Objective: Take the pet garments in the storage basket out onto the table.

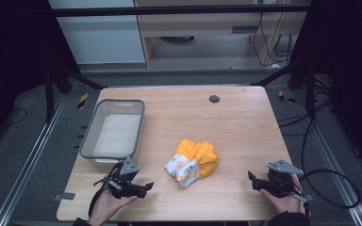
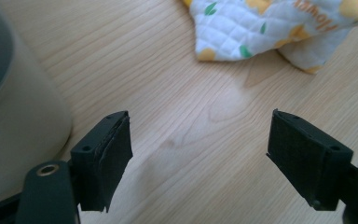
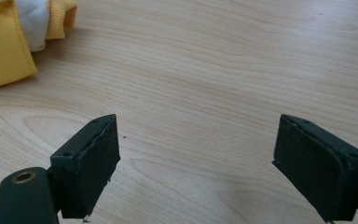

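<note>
Crumpled yellow-white garment point(image 1: 192, 164) mid-table point(image 1: 245, 122), grey bin point(image 1: 114, 129) to its left. Left tongs point(image 1: 147, 186) and right tongs point(image 1: 251, 180) flank garment, both spread, empty, likely poised to grasp it.

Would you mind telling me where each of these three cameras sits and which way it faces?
High view: fixed above the person's side, looking forward and down on the table; both hands, left gripper and right gripper enter from below.
Left gripper view: rides the left gripper, looking between its open jaws at the cloth bundle, grey bin beside.
Right gripper view: rides the right gripper, open jaws over bare wood.
Shared: all three show the cloth bundle and table.
</note>
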`<state>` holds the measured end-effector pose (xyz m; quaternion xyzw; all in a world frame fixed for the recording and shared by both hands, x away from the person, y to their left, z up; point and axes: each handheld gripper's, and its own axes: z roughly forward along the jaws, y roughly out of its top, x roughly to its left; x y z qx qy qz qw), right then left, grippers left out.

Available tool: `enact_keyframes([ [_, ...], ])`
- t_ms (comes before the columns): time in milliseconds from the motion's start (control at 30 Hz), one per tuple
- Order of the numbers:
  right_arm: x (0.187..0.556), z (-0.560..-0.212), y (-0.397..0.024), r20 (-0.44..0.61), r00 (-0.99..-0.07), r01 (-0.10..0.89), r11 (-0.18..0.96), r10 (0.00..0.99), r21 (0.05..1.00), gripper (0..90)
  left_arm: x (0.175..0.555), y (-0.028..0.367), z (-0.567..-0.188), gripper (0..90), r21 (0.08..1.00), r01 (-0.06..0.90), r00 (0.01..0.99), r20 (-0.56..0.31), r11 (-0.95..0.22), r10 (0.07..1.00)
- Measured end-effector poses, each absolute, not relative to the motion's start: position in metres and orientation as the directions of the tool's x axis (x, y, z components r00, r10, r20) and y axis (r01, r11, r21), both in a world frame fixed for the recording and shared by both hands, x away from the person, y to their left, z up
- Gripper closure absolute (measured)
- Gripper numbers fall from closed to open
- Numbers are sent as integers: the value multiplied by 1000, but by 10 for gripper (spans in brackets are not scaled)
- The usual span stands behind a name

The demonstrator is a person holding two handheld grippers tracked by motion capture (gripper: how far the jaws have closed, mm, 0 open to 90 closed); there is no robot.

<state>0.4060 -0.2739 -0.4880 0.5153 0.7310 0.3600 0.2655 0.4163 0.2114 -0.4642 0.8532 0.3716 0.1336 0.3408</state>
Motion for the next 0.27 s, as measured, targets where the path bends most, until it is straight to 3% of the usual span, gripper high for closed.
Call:
enact_keyframes([
  [267,406,-489,-274,-28,-324,565,218,946,796,138,414,235,-471,213,690,567,640,-26,-449,768],
])
